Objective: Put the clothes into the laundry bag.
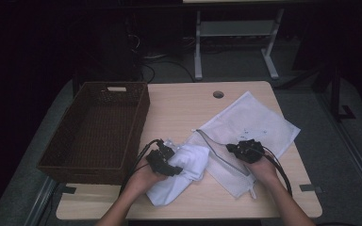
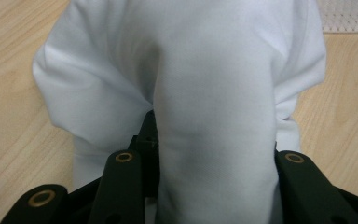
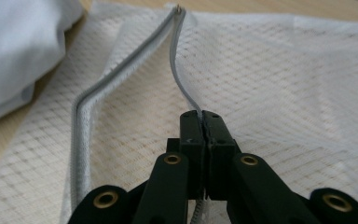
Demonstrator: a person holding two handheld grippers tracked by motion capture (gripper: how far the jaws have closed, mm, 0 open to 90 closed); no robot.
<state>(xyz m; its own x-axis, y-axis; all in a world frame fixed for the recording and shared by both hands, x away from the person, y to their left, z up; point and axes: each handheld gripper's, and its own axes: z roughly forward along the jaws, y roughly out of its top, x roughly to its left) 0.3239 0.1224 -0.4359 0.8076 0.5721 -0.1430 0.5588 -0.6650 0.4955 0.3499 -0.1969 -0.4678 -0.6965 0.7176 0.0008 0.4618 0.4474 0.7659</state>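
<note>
- The left tongs (image 1: pixel 169 162) sit near the front edge of the pale wooden bench (image 1: pixel 179 106), left of its middle, with the person's left hand (image 1: pixel 143 176) behind them.
- They are clamped on a crumpled white cotton garment (image 1: pixel 181 172); in the left gripper view a thick fold of that cloth (image 2: pixel 214 140) runs up between the two black jaws, which stand wide around it.
- The garment lies bunched on the bench, reaching from the left tongs toward the front edge, just beside the open side of the bag.
- The right tongs (image 1: pixel 239 149) rest over the white mesh zip-up laundry bag (image 1: pixel 254 122), held by the person's right hand (image 1: pixel 264 172).
- In the right gripper view their jaws are pressed together, pinching the upper lip of the bag's grey zipper edge (image 3: pixel 186 100) and lifting it off the lower lip (image 3: pixel 81 126), so the bag's mouth gapes toward the garment.
- The bag lies flat across the right half of the bench, slanting from the far right corner down toward the front edge.
- A dark brown woven rectangular basket (image 1: pixel 96 129) stands at the left edge of the bench, partly overhanging it, well apart from the bag and near the left tongs.
- A round cable hole (image 1: pixel 218 94) is cut near the bench's far edge.
</note>
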